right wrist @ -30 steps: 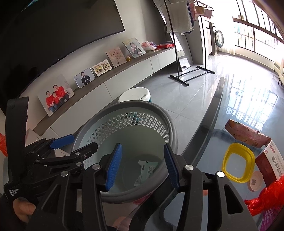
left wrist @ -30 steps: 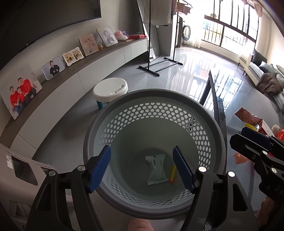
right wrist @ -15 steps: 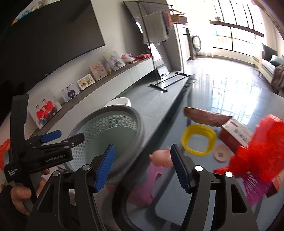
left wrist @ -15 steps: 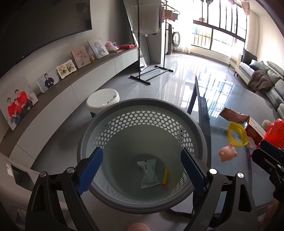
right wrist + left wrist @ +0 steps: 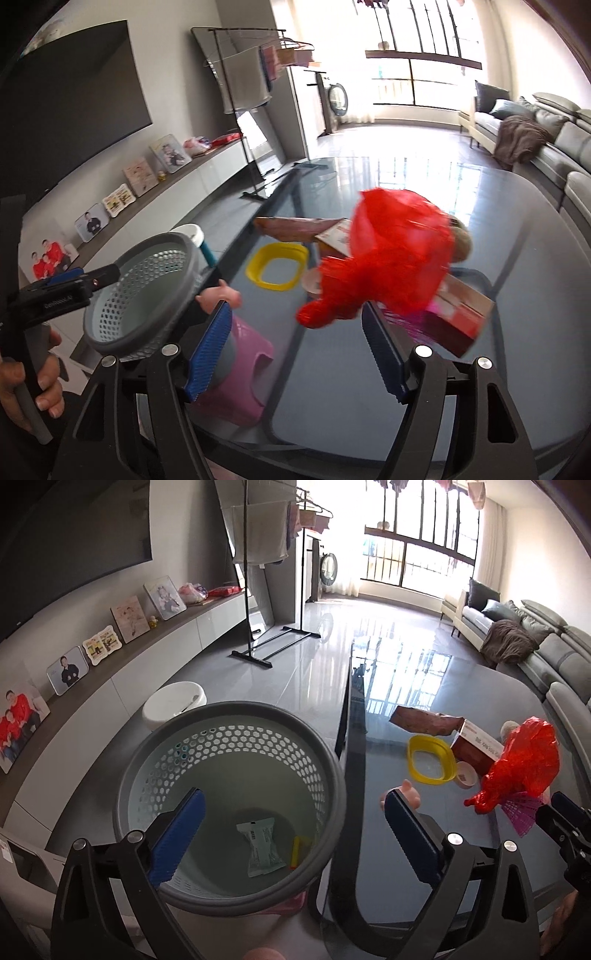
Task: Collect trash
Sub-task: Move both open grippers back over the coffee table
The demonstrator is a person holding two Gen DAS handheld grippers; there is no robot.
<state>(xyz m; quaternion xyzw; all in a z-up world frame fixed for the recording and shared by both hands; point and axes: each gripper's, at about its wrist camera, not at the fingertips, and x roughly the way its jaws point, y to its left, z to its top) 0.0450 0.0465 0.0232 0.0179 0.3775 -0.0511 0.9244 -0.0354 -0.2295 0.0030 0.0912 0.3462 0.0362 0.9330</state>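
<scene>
Right gripper (image 5: 295,350) swung from basket (image 5: 140,295); red bag (image 5: 388,258) just ahead, unclamped.

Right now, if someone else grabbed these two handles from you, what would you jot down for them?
Left gripper: open, empty, over the basket.
Right gripper: open, empty, pointed at the red plastic bag on the glass table.
Done: a white wrapper and a small yellow piece lie in the basket.
Left on the table: red bag, brown packet, yellow ring, red box, pink pig toy. The bag looks like the natural next pick.
</scene>
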